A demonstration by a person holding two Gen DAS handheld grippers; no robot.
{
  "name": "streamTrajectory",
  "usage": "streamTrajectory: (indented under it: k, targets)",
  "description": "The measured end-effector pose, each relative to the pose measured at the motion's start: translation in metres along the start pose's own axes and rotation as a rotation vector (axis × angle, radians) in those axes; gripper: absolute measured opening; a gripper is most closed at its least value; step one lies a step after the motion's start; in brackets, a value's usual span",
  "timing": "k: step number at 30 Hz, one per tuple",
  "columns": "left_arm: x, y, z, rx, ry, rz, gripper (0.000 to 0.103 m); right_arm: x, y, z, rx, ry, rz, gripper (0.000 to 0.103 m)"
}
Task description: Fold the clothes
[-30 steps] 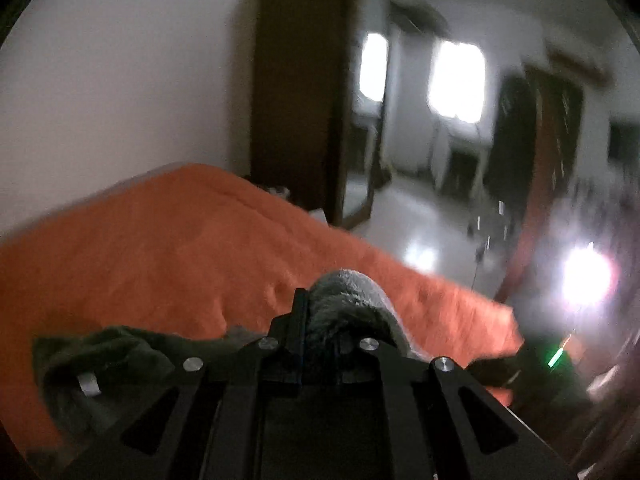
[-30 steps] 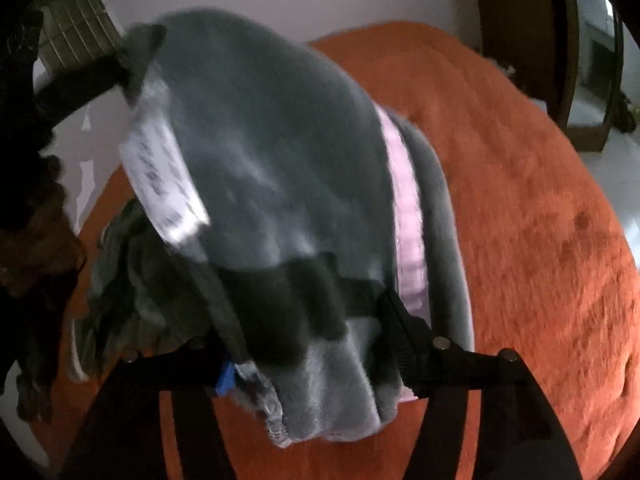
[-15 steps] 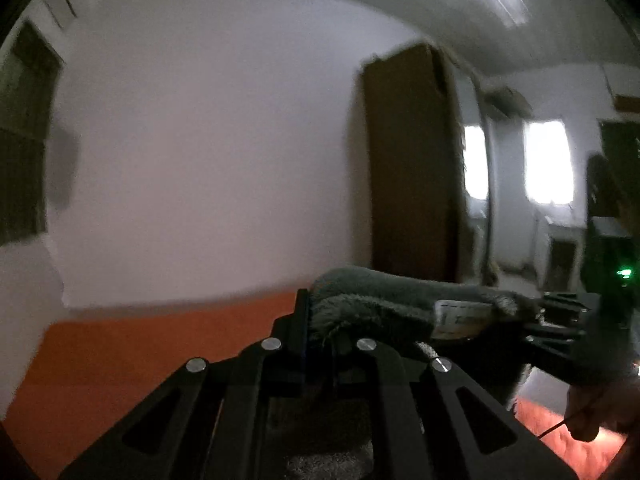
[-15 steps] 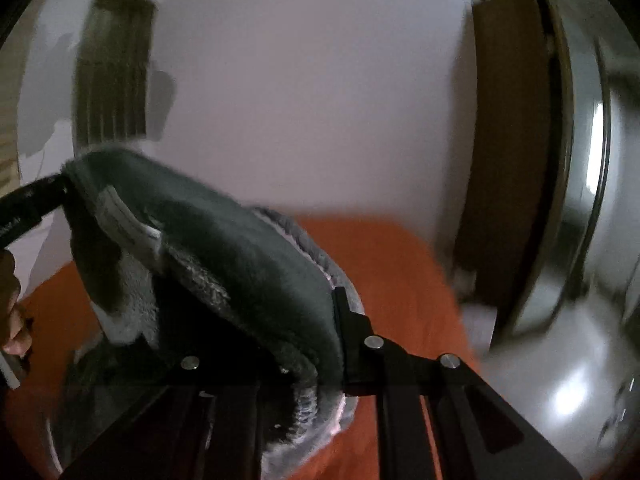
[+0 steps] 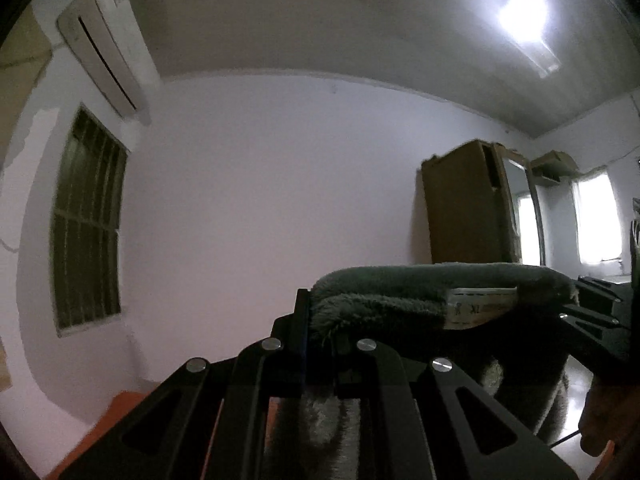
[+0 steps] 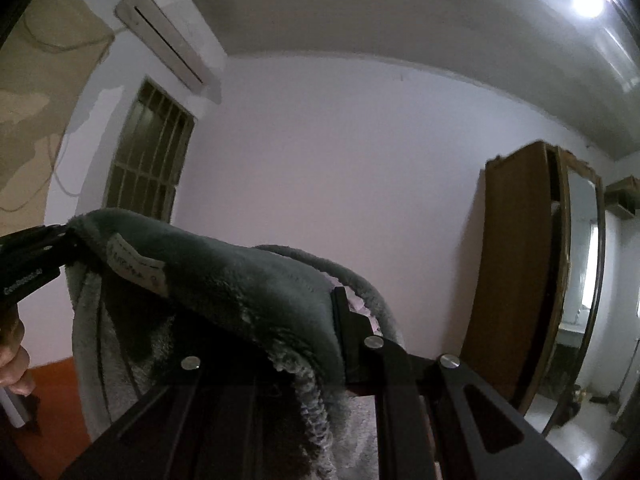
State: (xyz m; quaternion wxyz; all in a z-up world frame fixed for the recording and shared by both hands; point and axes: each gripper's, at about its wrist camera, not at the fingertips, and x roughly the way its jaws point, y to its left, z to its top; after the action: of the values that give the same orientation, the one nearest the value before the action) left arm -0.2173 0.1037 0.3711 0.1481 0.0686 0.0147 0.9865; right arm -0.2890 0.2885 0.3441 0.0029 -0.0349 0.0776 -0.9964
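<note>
Both tongs are raised and hold a grey fleece garment (image 5: 404, 284) stretched between them in the air, above the orange bed (image 6: 52, 396) that shows only as a strip low beside the left tongs. The left tongs (image 5: 320, 320) are clamped on one end of the garment's top edge; the fleece bunches between the two fingers and runs off to the right toward the right tongs (image 5: 592, 308), which show at the far right edge of that view with a hand (image 5: 604, 420) under them. In the right wrist view the right tongs (image 6: 280, 320) are likewise clamped on the thick fleece, which piles over the left finger and hides it, while the right finger (image 6: 352, 332) stands bare against a pale pink lining. A white size label (image 5: 480, 308) sits on the edge between the two tongs, nearer the right ones. The rest of the garment hangs down below both tongs. Ahead of the tongs are a white wall, a barred window (image 5: 88, 224) with an air conditioner (image 5: 104, 44) above it to the left, and a brown wardrobe (image 6: 520, 272) to the right.
</note>
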Motion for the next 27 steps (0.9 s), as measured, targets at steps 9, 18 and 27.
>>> streamTrajectory:
  k: [9, 18, 27]
  targets:
    - [0.028, 0.006, -0.021, -0.003, 0.106, 0.074, 0.008, 0.008, -0.002, 0.005, -0.022, 0.078, 0.015, 0.011]
    - [0.157, 0.024, -0.21, 0.04, 0.523, 0.221, 0.009, 0.141, 0.005, -0.163, 0.128, 0.54, 0.151, 0.011]
    - [0.223, 0.061, -0.405, -0.1, 1.075, 0.235, 0.026, 0.234, 0.023, -0.344, 0.224, 0.997, 0.29, 0.027]
